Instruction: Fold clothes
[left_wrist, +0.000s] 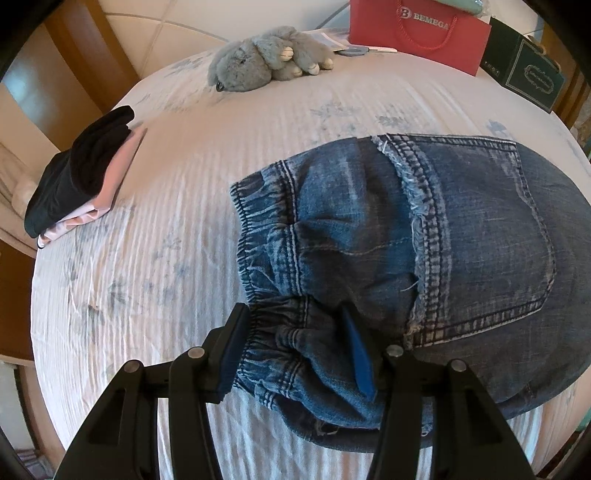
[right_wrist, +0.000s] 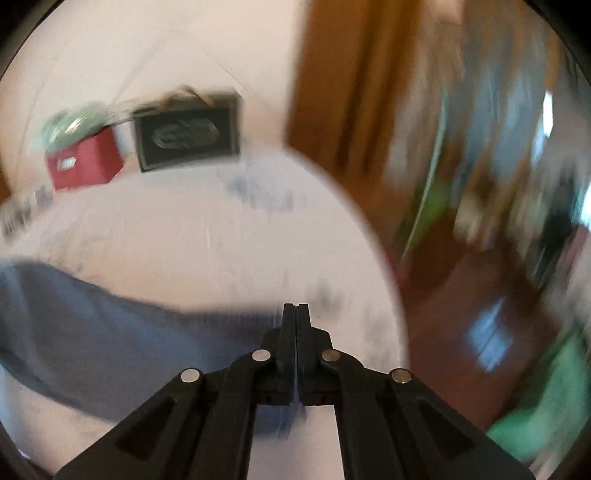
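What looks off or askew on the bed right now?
Not much. The jeans lie bunched at the elastic waistband, where the open left gripper straddles the fabric. The pocket edge is frayed, likely styling. The folded stack looks neat. The right wrist view is motion-blurred.

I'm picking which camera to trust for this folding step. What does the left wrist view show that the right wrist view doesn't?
Only the left wrist view shows the left gripper open around the elastic waistband of the denim shorts, plus the folded clothes stack and the grey plush toy. Only the right wrist view shows the right gripper, shut on nothing, and the blurred wooden floor beside the bed. Both show the white bedspread, the red bag and the dark box.
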